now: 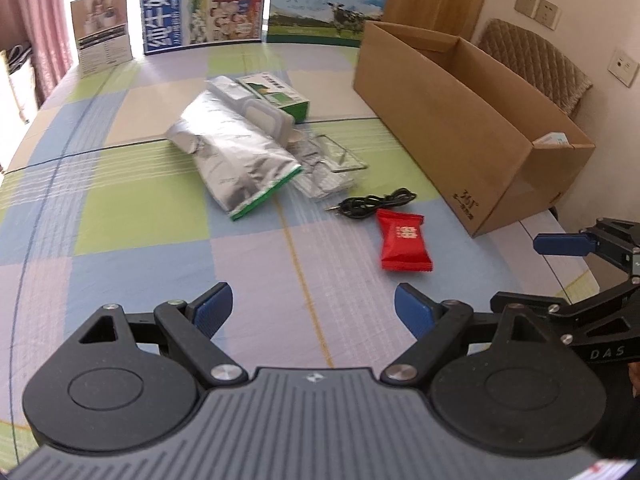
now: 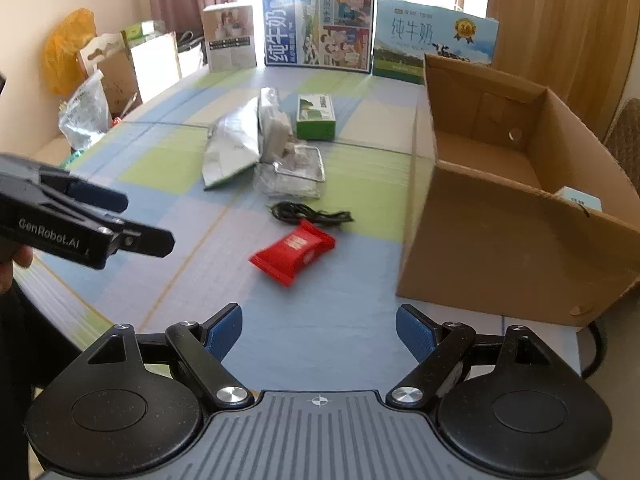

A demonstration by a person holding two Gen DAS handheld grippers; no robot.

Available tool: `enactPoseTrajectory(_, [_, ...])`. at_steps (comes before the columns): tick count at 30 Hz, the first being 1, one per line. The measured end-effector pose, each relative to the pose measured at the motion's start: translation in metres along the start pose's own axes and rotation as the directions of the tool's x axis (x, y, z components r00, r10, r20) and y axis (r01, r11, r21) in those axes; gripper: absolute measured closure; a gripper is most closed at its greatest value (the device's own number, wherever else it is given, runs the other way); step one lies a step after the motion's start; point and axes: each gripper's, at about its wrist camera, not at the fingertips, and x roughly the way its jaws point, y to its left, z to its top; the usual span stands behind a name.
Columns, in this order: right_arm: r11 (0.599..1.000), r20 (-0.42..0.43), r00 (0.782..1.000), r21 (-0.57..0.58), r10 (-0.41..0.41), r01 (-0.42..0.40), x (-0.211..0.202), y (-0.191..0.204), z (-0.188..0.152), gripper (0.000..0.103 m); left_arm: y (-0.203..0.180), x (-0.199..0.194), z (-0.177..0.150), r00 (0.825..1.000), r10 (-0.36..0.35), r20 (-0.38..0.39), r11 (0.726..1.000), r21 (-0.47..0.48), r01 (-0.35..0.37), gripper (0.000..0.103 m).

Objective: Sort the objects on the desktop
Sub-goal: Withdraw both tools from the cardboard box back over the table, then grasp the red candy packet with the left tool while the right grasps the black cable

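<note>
A red snack packet [image 1: 405,245] [image 2: 294,252] lies on the checked tablecloth, with a coiled black cable [image 1: 374,201] [image 2: 310,213] just behind it. Farther back lie a silver foil bag [image 1: 236,152] [image 2: 230,148], a clear plastic packet [image 1: 328,164] [image 2: 296,174], a white wipes pack [image 2: 274,128] and a small green box [image 1: 280,94] [image 2: 316,116]. An open cardboard box [image 1: 460,128] [image 2: 500,216] stands at the right and holds a small white item [image 2: 578,197]. My left gripper [image 1: 313,312] and right gripper [image 2: 319,334] are both open and empty, near the table's front edge.
Milk cartons and a display card [image 2: 320,28] stand along the table's far edge. Bags and boxes [image 2: 100,76] crowd the far left beside the table. A padded chair [image 1: 536,60] stands behind the cardboard box.
</note>
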Motion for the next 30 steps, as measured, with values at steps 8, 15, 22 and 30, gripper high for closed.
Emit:
enactPoseTrajectory(8, [1.0, -0.016, 1.0, 0.029, 0.0, 0.001, 0.003, -0.023, -0.007, 0.022, -0.027, 0.028, 0.014, 0.998, -0.06, -0.028, 0.996, 0.06, 0.062, 0.021])
enactPoseTrajectory(15, [0.997, -0.016, 1.0, 0.081, -0.002, 0.003, 0.011, -0.041, -0.012, 0.022, -0.046, 0.057, 0.024, 0.996, -0.071, -0.06, 0.992, 0.096, 0.077, 0.027])
enactPoseTrajectory(22, [0.995, -0.034, 0.999, 0.1, 0.018, -0.014, 0.023, -0.047, -0.014, 0.022, -0.058, 0.085, 0.033, 0.992, -0.096, -0.076, 0.99, 0.097, 0.103, 0.03])
enactPoseTrajectory(30, [0.995, -0.058, 0.998, 0.097, 0.035, -0.03, 0.03, -0.048, -0.019, 0.022, -0.064, 0.112, 0.035, 0.99, -0.092, -0.111, 0.987, 0.118, 0.105, 0.071])
